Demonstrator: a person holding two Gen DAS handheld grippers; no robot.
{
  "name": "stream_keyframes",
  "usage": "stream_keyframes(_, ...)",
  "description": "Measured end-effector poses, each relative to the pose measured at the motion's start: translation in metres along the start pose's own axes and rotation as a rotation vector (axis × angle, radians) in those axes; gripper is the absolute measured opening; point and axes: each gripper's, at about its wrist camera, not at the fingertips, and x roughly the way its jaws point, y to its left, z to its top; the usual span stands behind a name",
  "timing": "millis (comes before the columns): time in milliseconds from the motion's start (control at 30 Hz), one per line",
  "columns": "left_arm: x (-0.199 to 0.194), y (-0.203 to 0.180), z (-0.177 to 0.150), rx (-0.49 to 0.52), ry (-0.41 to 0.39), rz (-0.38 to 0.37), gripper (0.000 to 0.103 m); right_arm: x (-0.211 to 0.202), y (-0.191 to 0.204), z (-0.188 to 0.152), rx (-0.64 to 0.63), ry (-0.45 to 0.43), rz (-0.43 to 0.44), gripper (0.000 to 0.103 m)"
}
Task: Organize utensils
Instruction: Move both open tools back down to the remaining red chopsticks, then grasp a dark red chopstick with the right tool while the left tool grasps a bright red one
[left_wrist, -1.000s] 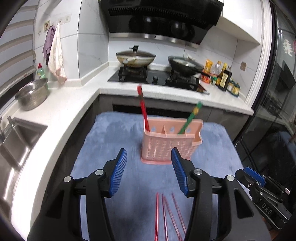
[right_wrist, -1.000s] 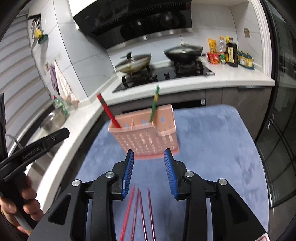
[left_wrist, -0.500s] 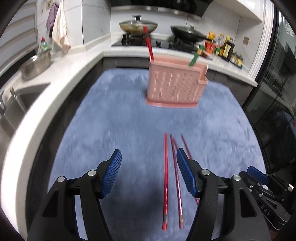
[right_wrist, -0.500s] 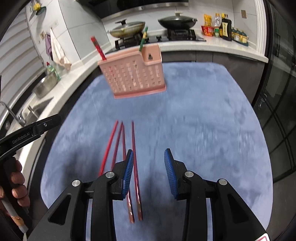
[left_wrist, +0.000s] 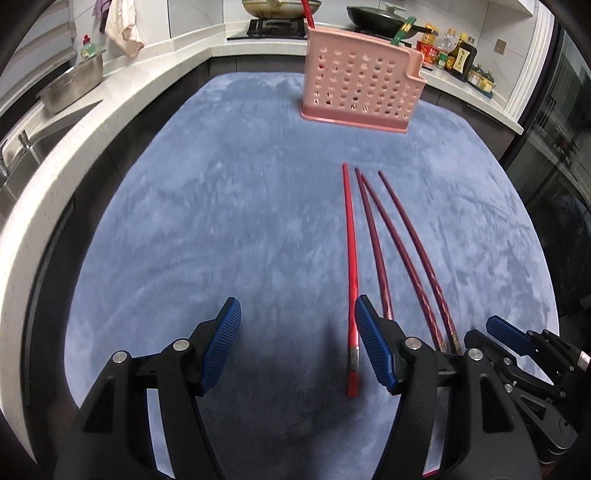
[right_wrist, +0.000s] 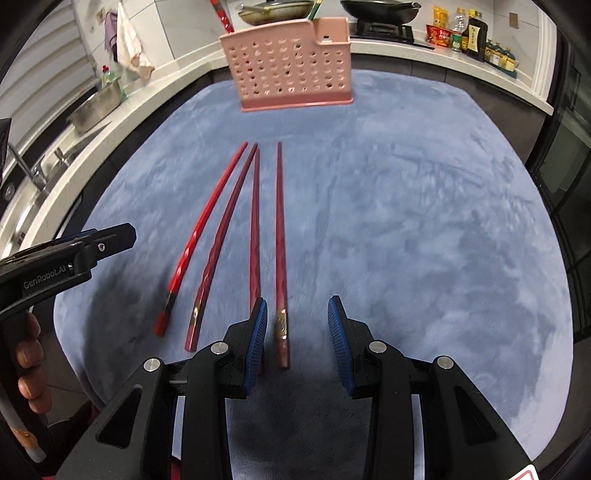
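Four red chopsticks (right_wrist: 255, 236) lie side by side on the blue mat (right_wrist: 406, 229), pointing toward the pink holder (right_wrist: 291, 66) at its far edge, which already has one red and one green chopstick standing in it. My left gripper (left_wrist: 295, 347) and right gripper (right_wrist: 295, 332) both hover wide open and empty over the near ends, so I judge four remain to be put away.

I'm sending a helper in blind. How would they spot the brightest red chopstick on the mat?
Find the blue mat in front of the pink holder. Four chopsticks lie on it side by side; take the leftmost one, nearest the sink side. It is brighter red than its three darker maroon neighbours.
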Motion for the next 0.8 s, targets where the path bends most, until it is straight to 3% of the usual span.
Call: stream_keyframes(800, 0.019, -0.015, -0.029, 0.050, 0.086, -0.028, 0.061, 0.021, 0.001, -0.013, -0.016, 0.064, -0.003, 0.014)
